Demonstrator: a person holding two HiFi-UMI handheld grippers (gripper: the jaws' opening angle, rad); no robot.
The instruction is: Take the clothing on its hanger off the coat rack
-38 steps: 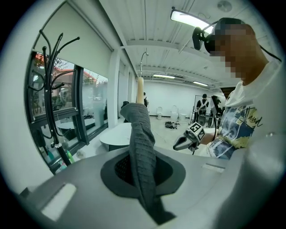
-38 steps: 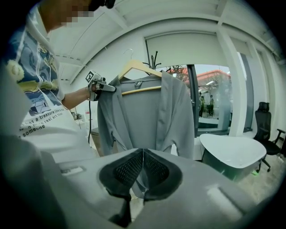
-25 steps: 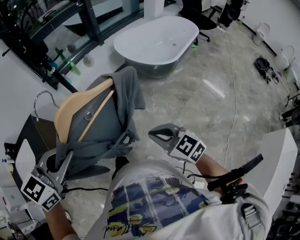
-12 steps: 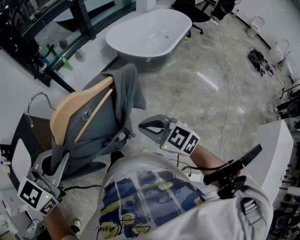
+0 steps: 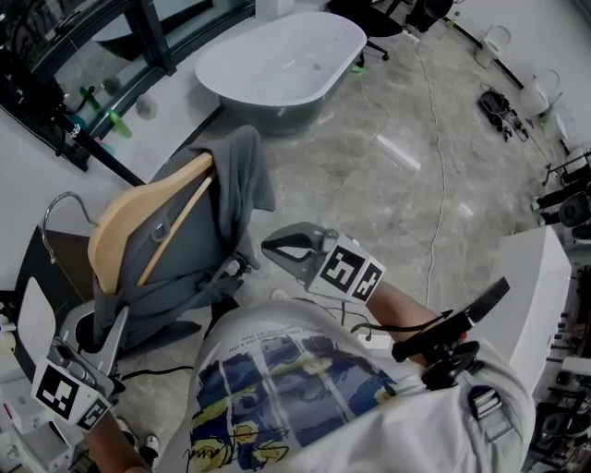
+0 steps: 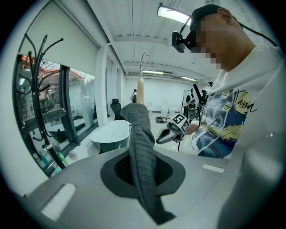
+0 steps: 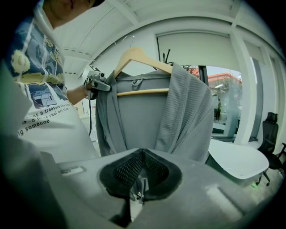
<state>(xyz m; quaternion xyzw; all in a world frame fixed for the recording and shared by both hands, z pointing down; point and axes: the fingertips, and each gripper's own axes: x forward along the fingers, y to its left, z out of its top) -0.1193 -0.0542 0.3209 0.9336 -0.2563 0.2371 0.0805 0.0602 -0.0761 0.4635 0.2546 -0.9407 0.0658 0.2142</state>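
Over the last second the garment (image 5: 189, 268) on its hanger (image 5: 138, 211) has drifted slightly left in the head view, clear of the rack (image 6: 45, 142), left claw (image 5: 115, 325) still clenched on its cloth, right claw (image 5: 277, 248) clenched empty, so removal looks done.

A big open lab or studio, staged partly like a home: a white freestanding bathtub (image 5: 277, 55) stands on a polished stone-look floor (image 5: 369, 212) beside tall windows (image 6: 80, 105). Black office chairs (image 5: 406, 14), a cable (image 5: 442, 166) trailing over the floor and ceiling strip lights (image 6: 172, 13) suggest a workplace
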